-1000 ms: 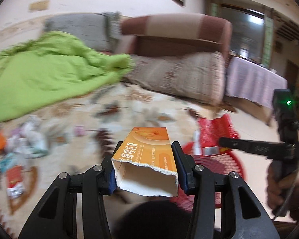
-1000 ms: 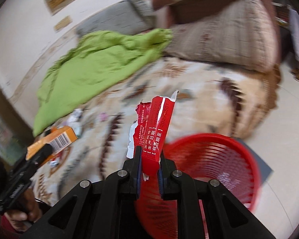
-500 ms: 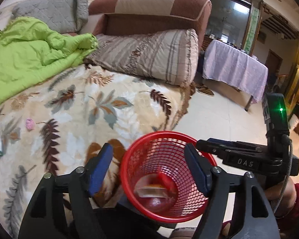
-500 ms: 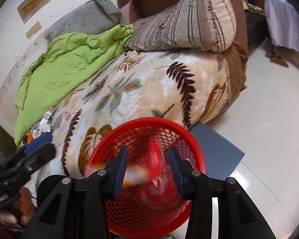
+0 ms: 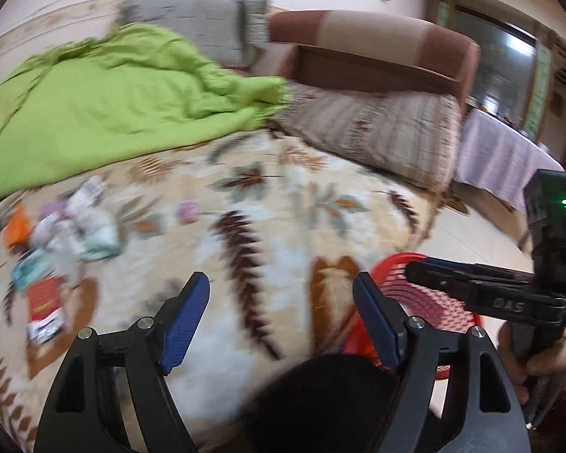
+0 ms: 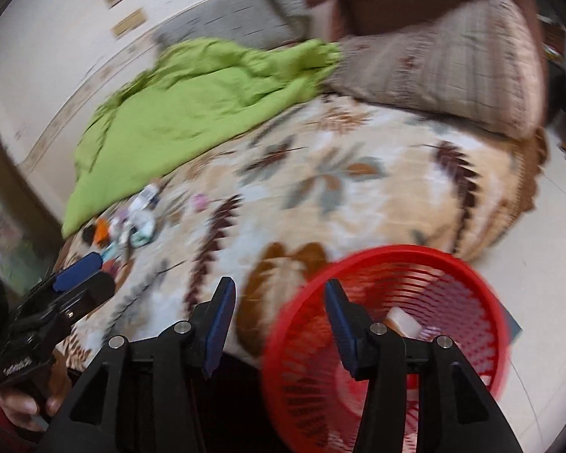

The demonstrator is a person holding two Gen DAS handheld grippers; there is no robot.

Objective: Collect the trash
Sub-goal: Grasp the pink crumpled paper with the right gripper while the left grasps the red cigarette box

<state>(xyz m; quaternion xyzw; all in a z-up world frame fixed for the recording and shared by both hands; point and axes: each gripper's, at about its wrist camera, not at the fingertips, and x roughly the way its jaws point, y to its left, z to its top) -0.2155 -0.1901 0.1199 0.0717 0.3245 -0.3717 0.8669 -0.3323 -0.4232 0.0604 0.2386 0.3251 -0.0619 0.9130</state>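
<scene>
My left gripper (image 5: 281,287) hangs over the leaf-patterned bedspread (image 5: 268,204), its jaws opening with nothing between them. My right gripper (image 6: 279,287) is also opening and empty, at the left rim of the red mesh basket (image 6: 396,260). The basket stands on the floor beside the bed and holds dropped trash (image 6: 403,321). A blurred pile of wrappers and packets (image 5: 71,226) lies on the bedspread to the left, with a red packet (image 5: 45,307) nearest. The same pile (image 6: 136,222) shows in the right wrist view. Each gripper appears in the other's view: right gripper (image 5: 415,270), left gripper (image 6: 102,273).
A crumpled green blanket (image 5: 105,113) covers the far left of the bed. A striped pillow (image 5: 381,132) and a brown sofa back (image 5: 377,53) lie behind. A table with a lilac cloth (image 5: 502,158) stands at the far right on pale floor tiles (image 6: 547,226).
A second ago the left gripper held an orange carton and the right a red wrapper. Both were let go into the basket, the jaws opened, and both views have swung left toward the bed.
</scene>
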